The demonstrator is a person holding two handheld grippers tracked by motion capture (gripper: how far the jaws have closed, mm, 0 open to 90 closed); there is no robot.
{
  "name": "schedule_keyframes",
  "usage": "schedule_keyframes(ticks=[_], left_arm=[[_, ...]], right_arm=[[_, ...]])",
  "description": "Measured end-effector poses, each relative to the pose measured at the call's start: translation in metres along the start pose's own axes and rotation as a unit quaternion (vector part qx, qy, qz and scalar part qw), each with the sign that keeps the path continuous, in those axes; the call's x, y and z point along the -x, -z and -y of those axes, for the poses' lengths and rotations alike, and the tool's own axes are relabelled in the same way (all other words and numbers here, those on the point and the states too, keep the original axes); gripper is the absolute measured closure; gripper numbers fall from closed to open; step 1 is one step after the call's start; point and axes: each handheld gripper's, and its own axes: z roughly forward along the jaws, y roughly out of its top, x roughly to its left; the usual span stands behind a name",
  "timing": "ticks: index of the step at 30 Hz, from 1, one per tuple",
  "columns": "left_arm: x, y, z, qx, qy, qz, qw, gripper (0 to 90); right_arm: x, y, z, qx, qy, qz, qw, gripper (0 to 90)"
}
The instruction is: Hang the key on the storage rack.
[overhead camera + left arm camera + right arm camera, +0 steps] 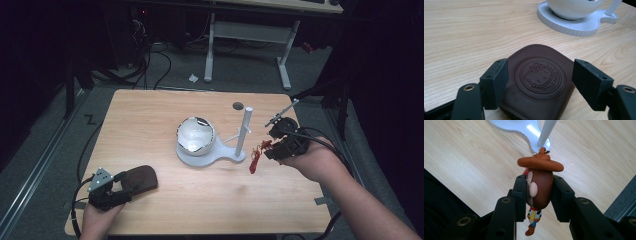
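We see the left hand (98,216) entering from the lower left, holding the left gripper (122,186) low and level, its black jaws spread wide apart with nothing pressed between the pads. The right forearm (372,210) runs diagonally in from the lower right, its hand (312,159) cupping the right gripper (268,149) above the surface. In the right gripper view, the pads (520,195) clamp inward on both sides, the jaws drawn as close as their load allows.
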Motion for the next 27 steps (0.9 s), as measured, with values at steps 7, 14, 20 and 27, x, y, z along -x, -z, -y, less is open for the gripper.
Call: schedule_keyframes(ticks=[7, 14, 20, 27], left_arm=[[-0.001, 0.000, 0.000, 0.000, 0.002, 0.000, 1.0000, 29.5], [-0.001, 0.001, 0.000, 0.002, 0.004, 0.000, 1.0000, 29.5], [-0.002, 0.001, 0.000, 0.003, 0.005, 0.000, 1.0000, 29.5], [-0.003, 0.002, 0.000, 0.005, 0.006, 0.000, 1.0000, 29.5]], right_arm=[[-0.002, 0.002, -0.011, 0.004, 0.005, -0.001, 1.0000, 67.5], [-0.002, 0.004, -0.020, 0.007, 0.007, 0.005, 0.9999, 67.5], [0.002, 0.007, -0.029, 0.016, 0.004, 0.010, 0.9998, 67.5], [0.005, 0.012, -0.037, 0.027, 0.002, 0.014, 0.9995, 67.5]])
